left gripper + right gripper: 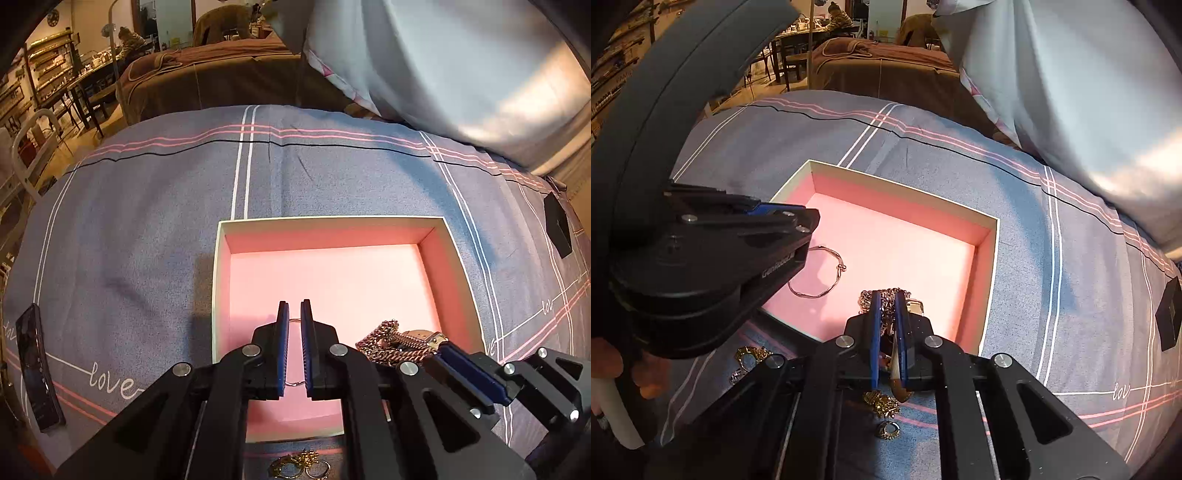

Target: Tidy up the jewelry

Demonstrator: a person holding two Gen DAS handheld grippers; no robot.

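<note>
Right gripper: clamped on watch, held over box near corner. Left gripper: narrowly parted, bangle lying directly beneath. Rings left behind both

Box floor open beyond bangle; both tongs crowd near edge.

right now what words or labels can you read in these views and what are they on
"love": white script on the bedspread, left wrist view.
"lov": the same script cut off at the right, in both views.
"GenRobot.AI": white print on the left gripper body, small, last letters uncertain.
Dark phone: nothing readable.
</note>
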